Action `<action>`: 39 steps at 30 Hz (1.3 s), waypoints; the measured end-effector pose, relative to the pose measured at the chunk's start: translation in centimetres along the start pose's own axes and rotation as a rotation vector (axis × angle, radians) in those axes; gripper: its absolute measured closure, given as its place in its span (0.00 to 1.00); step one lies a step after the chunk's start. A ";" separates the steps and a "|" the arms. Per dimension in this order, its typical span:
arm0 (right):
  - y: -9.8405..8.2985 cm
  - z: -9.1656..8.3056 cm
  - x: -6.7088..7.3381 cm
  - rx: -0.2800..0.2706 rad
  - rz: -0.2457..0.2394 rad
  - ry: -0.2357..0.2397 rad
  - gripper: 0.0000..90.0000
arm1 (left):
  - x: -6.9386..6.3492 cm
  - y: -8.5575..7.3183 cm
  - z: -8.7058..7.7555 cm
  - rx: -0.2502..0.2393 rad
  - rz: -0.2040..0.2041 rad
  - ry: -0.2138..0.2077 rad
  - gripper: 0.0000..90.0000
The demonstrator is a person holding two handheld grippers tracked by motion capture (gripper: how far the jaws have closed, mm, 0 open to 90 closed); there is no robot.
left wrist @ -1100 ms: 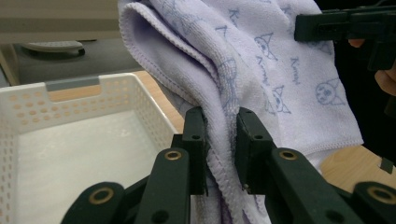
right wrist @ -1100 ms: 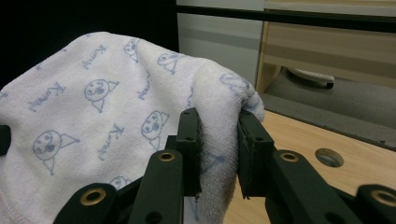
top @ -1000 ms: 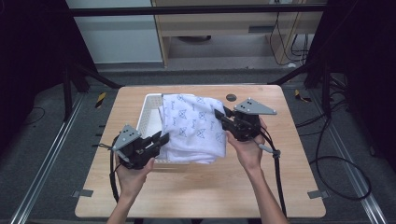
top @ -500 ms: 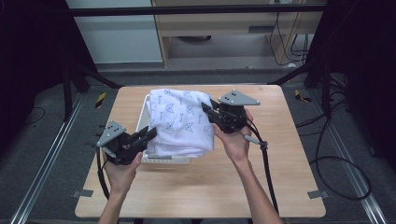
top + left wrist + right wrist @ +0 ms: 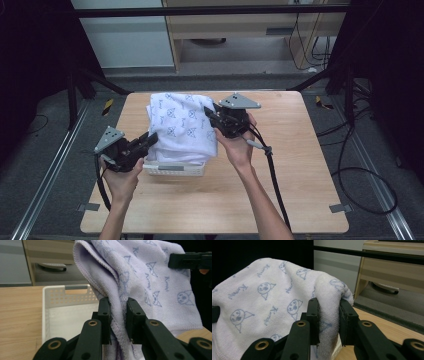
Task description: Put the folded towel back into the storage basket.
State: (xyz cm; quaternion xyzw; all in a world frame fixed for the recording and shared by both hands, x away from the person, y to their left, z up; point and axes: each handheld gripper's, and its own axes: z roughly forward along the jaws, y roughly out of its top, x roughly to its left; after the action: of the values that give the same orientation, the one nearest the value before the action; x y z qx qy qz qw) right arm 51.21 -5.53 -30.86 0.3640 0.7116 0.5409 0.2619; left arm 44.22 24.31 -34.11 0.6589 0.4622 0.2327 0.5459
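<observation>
On the left, your left gripper [image 5: 150,138] had its jaws closed on a folded edge of the towel [image 5: 182,125], with cloth bunched between the pads in the left gripper view [image 5: 119,315]. Compared with a second before, that hand had pulled back toward you and outward, so it sat off the near left corner of the white basket [image 5: 175,168] rather than over it.

In the middle, the towel had risen. It had lain spread low over the basket; now it stood humped up between the two grippers, its lower hem draped over the basket's near rim. The left gripper view showed the basket's inside [image 5: 67,315] bare behind the cloth, so I judge the towel was mostly lifted out, though whether a fold was left touching the bottom could not be told from these angles.

On the right, your right gripper [image 5: 210,114] was clamped on a thick rolled edge of the towel [image 5: 329,312], jaws held part-way apart by the cloth. It had travelled up and toward the far side of the table over the last second. Both grips looked secure, which suggests the lift was going well and the cloth could next be carried clear of the basket.

The table [image 5: 310,165] was pale wood, and the right gripper's cable [image 5: 272,170] trailed across it toward you. Beyond it were a dark floor, a black frame, loose cables at the right, and a light cabinet [image 5: 240,25] against the back wall.
</observation>
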 end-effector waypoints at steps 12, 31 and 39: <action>0.0 2.3 1.0 -0.003 0.003 0.009 0.82 | 2.0 -0.3 0.2 -0.002 -0.040 0.044 0.83; -1.3 6.0 1.4 0.031 -0.007 -0.013 0.82 | 4.2 -1.6 2.2 0.038 -0.070 0.100 0.83; -2.3 7.5 1.3 0.054 0.001 -0.028 0.82 | 4.9 -2.4 3.3 0.070 -0.073 0.114 0.83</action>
State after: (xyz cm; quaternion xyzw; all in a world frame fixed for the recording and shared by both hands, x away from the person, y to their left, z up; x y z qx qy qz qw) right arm 55.61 -0.51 -35.11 0.3788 0.7219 0.5165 0.2619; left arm 48.36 26.80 -38.29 0.6459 0.5241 0.2333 0.5037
